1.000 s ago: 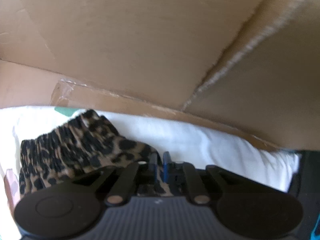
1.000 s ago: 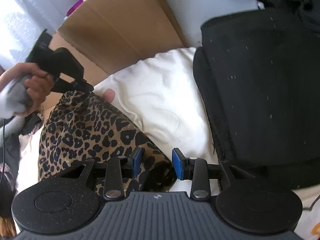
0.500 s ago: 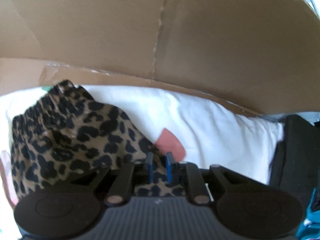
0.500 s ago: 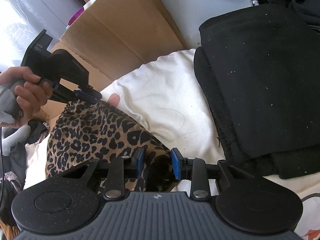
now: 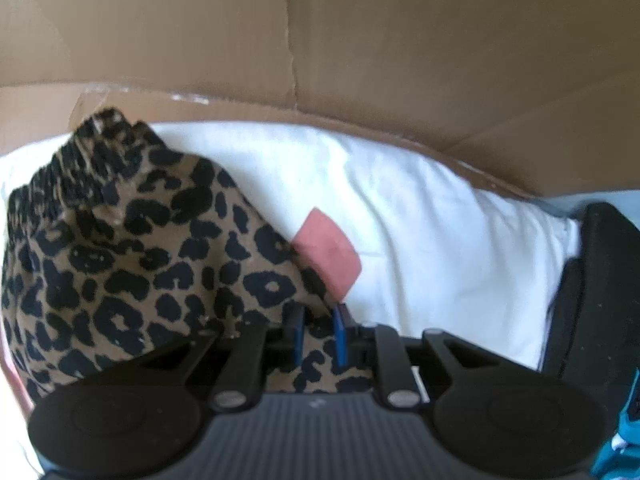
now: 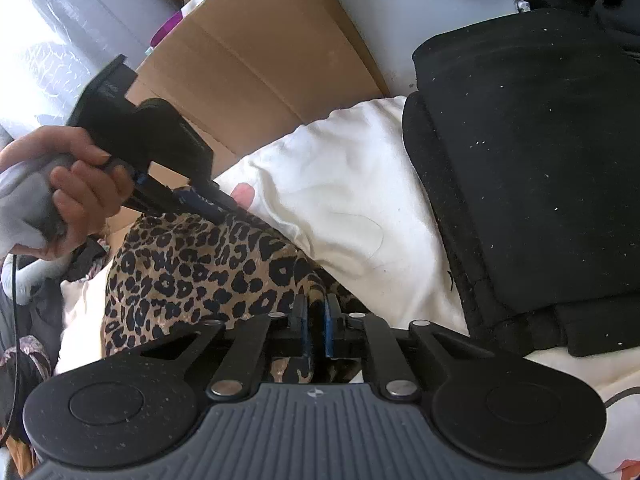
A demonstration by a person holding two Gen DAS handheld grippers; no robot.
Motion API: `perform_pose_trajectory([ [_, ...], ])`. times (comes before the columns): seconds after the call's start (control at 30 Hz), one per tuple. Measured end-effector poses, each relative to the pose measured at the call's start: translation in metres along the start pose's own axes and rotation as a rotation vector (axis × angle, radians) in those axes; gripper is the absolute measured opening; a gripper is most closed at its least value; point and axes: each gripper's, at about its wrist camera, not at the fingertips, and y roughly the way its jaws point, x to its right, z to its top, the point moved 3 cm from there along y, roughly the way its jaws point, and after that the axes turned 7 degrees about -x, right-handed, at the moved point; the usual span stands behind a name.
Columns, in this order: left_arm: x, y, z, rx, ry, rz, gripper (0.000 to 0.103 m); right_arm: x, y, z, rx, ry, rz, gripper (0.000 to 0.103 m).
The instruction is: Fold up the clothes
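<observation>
A leopard-print garment [image 5: 140, 248] lies bunched on a white cloth [image 5: 420, 220], its gathered edge raised at the far left. My left gripper [image 5: 319, 320] points straight down with a fold of the print between its blue pads; its jaws are opening slightly, and the cloth still fills the gap. In the right wrist view the left gripper [image 6: 224, 210], held by a hand [image 6: 76, 200], pinches the far edge of the leopard-print garment [image 6: 200, 272]. My right gripper [image 6: 315, 316] is shut on the near corner of the same garment.
A cardboard box wall [image 5: 320, 40] rises just behind the white cloth. A stack of folded black clothes [image 6: 520, 160] lies to the right. A pink patch [image 5: 326, 256] shows on the white cloth beside the print. Dark clothes [image 6: 36, 312] are heaped at the left.
The right jaws have closed from apart onto the leopard fabric. The left gripper has shifted sideways along the box with the garment, bringing the pink patch into view, and its pads stand slightly wider.
</observation>
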Motion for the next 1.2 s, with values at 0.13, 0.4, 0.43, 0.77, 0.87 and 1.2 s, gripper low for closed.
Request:
perform_pose_trajectory([
  [0.13,0.000,0.009,0.000,-0.001,-0.017,0.011,0.014,-0.002,-0.002,-0.002,-0.005,-0.018,0.003,0.002],
  [0.4,0.000,-0.003,-0.001,0.034,-0.024,-0.021,0.000,-0.001,-0.002,-0.001,-0.005,-0.018,-0.038,0.001],
  [0.43,0.000,-0.005,-0.001,0.036,-0.027,-0.029,0.000,0.000,-0.002,-0.001,-0.007,-0.012,-0.042,0.000],
  [0.77,-0.001,-0.006,0.003,0.045,-0.053,-0.086,0.000,0.005,-0.005,-0.002,-0.018,0.002,-0.098,0.000],
  [0.87,0.003,0.001,0.005,0.040,-0.046,-0.067,0.000,0.009,-0.002,-0.005,-0.042,0.030,-0.090,0.000],
  [1.2,0.015,-0.013,0.004,0.080,0.050,-0.034,0.018,0.011,-0.023,-0.002,-0.014,0.067,-0.088,0.006],
])
